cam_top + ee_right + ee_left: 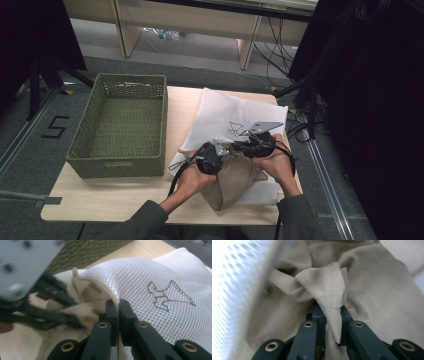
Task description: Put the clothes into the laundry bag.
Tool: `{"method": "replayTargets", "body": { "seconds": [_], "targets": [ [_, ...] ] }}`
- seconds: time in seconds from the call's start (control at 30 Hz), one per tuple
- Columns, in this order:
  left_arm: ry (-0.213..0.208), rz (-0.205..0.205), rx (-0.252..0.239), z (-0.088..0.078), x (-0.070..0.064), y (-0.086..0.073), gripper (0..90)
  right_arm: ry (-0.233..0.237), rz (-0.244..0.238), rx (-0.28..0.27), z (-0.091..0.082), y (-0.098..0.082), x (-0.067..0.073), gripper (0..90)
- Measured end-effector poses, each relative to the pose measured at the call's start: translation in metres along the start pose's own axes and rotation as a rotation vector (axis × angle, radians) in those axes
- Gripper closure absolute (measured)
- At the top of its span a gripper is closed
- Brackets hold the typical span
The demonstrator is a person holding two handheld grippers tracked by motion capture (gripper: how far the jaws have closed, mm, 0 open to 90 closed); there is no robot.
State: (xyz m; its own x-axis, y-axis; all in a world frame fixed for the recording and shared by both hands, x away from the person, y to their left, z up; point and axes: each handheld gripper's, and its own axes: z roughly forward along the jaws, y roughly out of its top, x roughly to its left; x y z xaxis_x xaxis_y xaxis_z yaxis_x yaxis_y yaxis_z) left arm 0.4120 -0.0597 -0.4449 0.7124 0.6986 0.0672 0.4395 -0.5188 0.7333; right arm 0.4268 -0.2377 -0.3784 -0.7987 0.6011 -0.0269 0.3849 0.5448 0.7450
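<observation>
A white mesh laundry bag (235, 112) with a small stitched emblem (167, 295) lies on the right half of the table. A beige garment (234, 179) spills out of its near end toward the person. My left gripper (331, 310) is shut on a fold of the beige garment (329, 287), pushing into the bag's mouth. My right gripper (117, 306) is shut on the rim of the mesh bag (140, 272), holding it up. In the high view the left gripper (212, 152) and right gripper (255, 142) sit close together over the bag's opening.
An empty green woven basket (120, 125) stands on the table's left half. The wooden table (110, 200) shows bare at the front left. Cables and black stands (305, 100) lie beyond the right edge, a desk frame behind.
</observation>
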Motion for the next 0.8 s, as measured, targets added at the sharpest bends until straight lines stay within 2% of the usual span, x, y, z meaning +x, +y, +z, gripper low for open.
{"method": "replayTargets", "body": {
  "seconds": [0.03, 0.13, 0.17, 0.27, 0.33, 0.43, 0.47, 0.53, 0.6, 0.7, 0.8],
  "targets": [
    [0.012, -0.005, -0.003, 0.003, 0.003, 0.003, 81.8, -0.001, 0.004, -0.004, -0.001, 0.000, -0.001, 88.1],
    [0.034, -0.075, -0.035, 0.013, 0.011, 0.010, 81.2, -0.002, 0.015, -0.004, -0.002, 0.000, -0.002, 88.1],
    [0.036, -0.080, -0.028, 0.016, 0.012, 0.010, 80.8, -0.006, 0.014, 0.002, -0.002, -0.001, -0.002, 88.1],
    [0.018, -0.081, -0.009, 0.020, 0.014, 0.004, 74.9, -0.006, 0.017, 0.003, -0.001, -0.002, -0.004, 88.1],
    [-0.011, -0.091, -0.009, 0.018, 0.014, 0.000, 65.6, -0.007, 0.016, 0.003, -0.001, -0.003, -0.005, 88.1],
    [-0.054, -0.095, 0.017, 0.008, 0.013, -0.006, 48.6, -0.006, 0.015, 0.004, -0.001, -0.003, -0.005, 88.1],
    [-0.063, -0.102, 0.010, 0.003, 0.013, -0.008, 41.9, -0.006, 0.020, 0.007, 0.000, -0.003, -0.005, 88.1],
    [-0.066, -0.107, -0.005, -0.008, 0.013, -0.012, 34.6, -0.007, 0.019, 0.009, 0.000, -0.004, -0.005, 88.1],
    [-0.070, -0.086, 0.000, -0.021, 0.013, -0.015, 30.2, -0.010, 0.019, 0.006, 0.000, -0.004, -0.005, 88.1],
    [-0.077, -0.077, 0.020, -0.035, 0.013, -0.023, 24.1, -0.011, 0.019, 0.007, 0.000, -0.004, -0.005, 88.0],
    [-0.068, -0.034, 0.048, -0.043, 0.009, -0.035, 20.0, -0.011, 0.020, 0.007, -0.001, -0.004, -0.005, 88.0]
  ]
}}
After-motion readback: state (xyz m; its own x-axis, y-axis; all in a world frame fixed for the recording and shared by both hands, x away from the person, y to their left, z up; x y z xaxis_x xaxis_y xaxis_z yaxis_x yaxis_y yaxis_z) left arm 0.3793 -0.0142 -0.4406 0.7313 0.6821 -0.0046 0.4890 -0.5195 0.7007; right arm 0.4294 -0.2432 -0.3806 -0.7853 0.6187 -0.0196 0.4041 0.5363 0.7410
